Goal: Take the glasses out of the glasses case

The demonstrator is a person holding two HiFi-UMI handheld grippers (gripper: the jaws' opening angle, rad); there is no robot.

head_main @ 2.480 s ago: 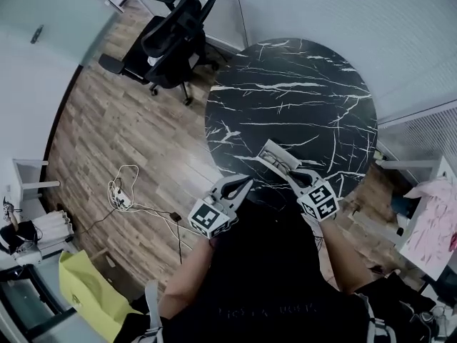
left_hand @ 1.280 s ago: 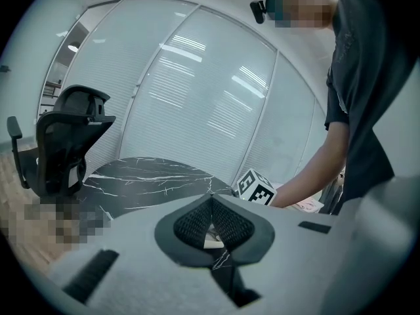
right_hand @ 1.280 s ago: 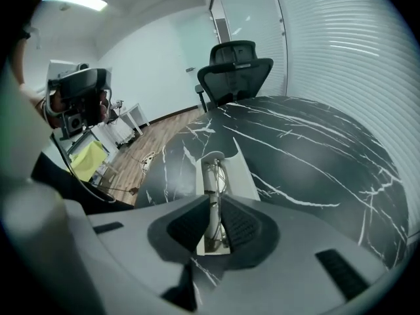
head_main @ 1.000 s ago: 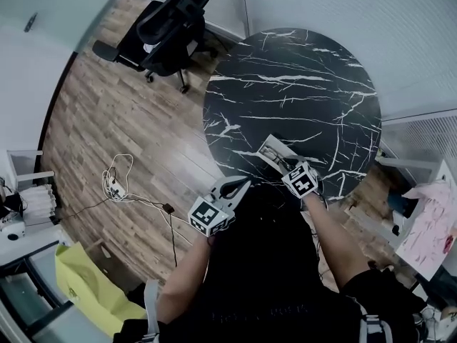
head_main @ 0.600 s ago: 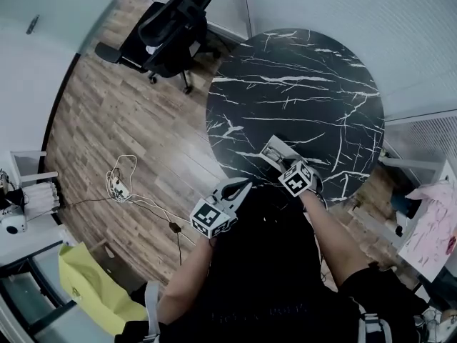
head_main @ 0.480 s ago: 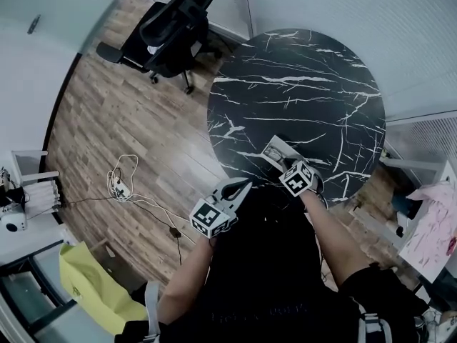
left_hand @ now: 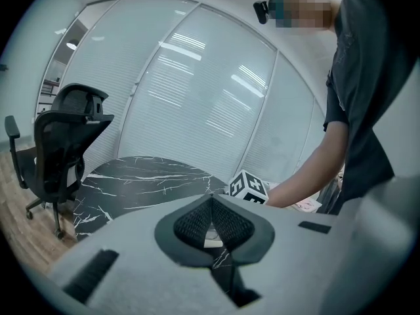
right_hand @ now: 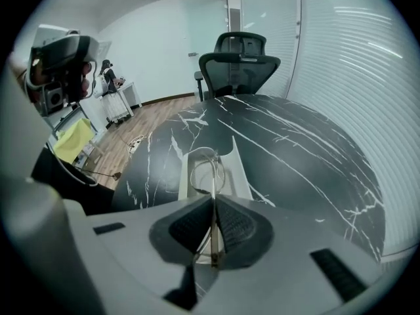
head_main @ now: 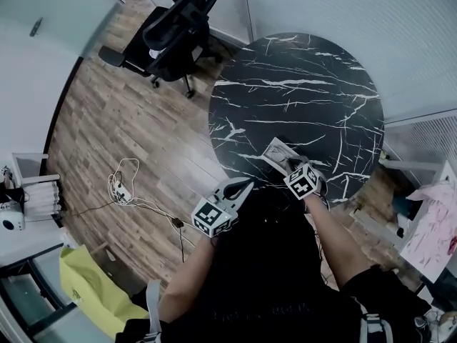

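Note:
An open white glasses case [head_main: 274, 151] lies near the front edge of the round black marble table [head_main: 293, 91]. In the right gripper view, thin wire-framed glasses [right_hand: 205, 169] lie inside the case [right_hand: 240, 170], and my right gripper [right_hand: 213, 205] is shut on a thin arm of the glasses at the case's near end. From the head view the right gripper [head_main: 290, 166] hangs over that end of the case. My left gripper [head_main: 245, 184] is held off the table's edge, shut [left_hand: 210, 201] with nothing between its pads.
A black office chair [head_main: 171, 27] stands on the wooden floor beyond the table's left side. A cable and power strip [head_main: 121, 188] lie on the floor at left, and a yellow bag [head_main: 93, 291] sits lower left. A white wall runs behind the table.
The right gripper has moved forward from the table's edge onto the near end of the case and stayed there. The left gripper has hardly moved.

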